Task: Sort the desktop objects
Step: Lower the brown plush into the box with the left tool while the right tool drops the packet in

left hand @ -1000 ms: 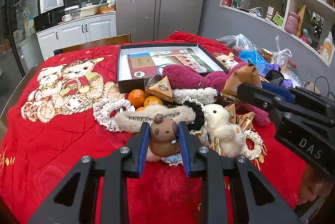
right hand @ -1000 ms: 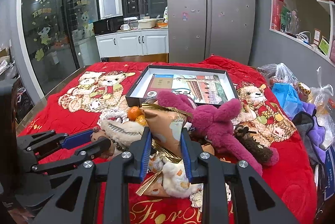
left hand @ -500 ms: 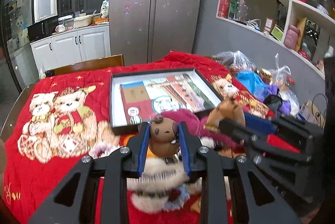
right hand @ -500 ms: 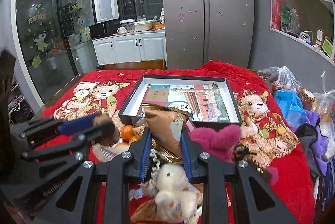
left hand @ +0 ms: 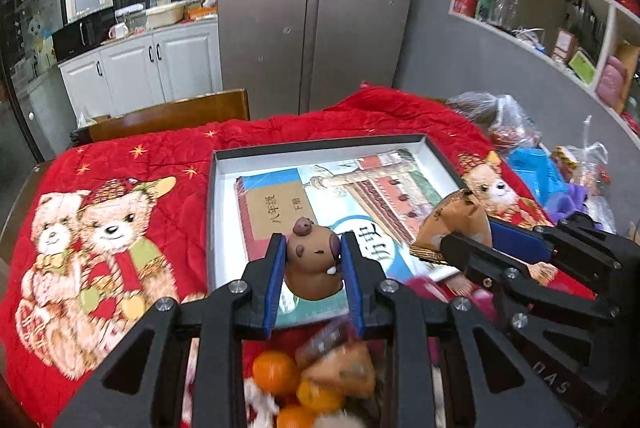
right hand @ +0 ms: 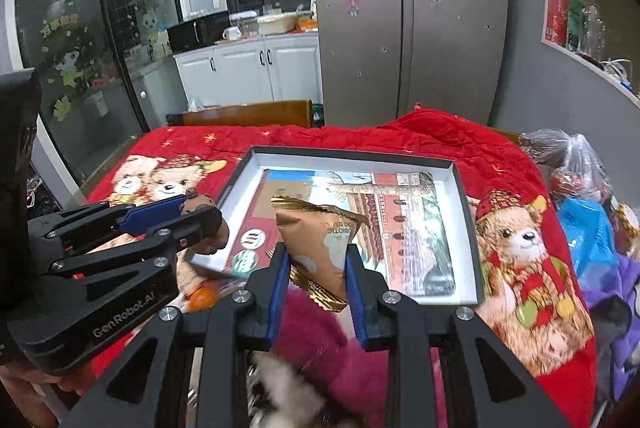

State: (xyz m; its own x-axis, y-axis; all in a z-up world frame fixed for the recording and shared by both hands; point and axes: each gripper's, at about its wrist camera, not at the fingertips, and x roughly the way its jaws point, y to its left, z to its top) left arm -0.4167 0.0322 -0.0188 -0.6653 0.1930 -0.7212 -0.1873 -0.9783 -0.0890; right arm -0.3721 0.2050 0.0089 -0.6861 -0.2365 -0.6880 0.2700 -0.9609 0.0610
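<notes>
Left claw (left hand: 313, 264): black angular frame with blue pads, clamped on the capybara toy (left hand: 314, 260) — a smooth, rounded brown figure with a small lump on its head, held above the near edge of the box.
Right claw (right hand: 316, 270): same black frame and blue pads, clamped on the snack packet (right hand: 320, 248) — a crinkled, glossy brown-and-gold foil pouch with a serrated top seam, held upright over the near side of the box.
Box (left hand: 320, 145): shallow rectangular tray, dark outer rim, white inner walls; it lies flat on the red cover.
Book (left hand: 276, 207): flat, glossy printed cover with a tan panel and a picture of a red building, lying inside the box and filling most of its floor.
Worktop cover (left hand: 168, 163): quilted red cloth, soft and stitched, printed with teddy bears and gold stars.
Oranges (left hand: 276, 372): small, round and bright, blurred, on the cloth just below the left claw.
Pink plush (right hand: 316, 344): fuzzy magenta pile below the right claw, blurred.
Plastic bags (right hand: 568, 163): crumpled, clear and blue, at the right edge of the worktop.
Background: brushed-metal fridge (right hand: 404, 15) — white cabinets beside it.
</notes>
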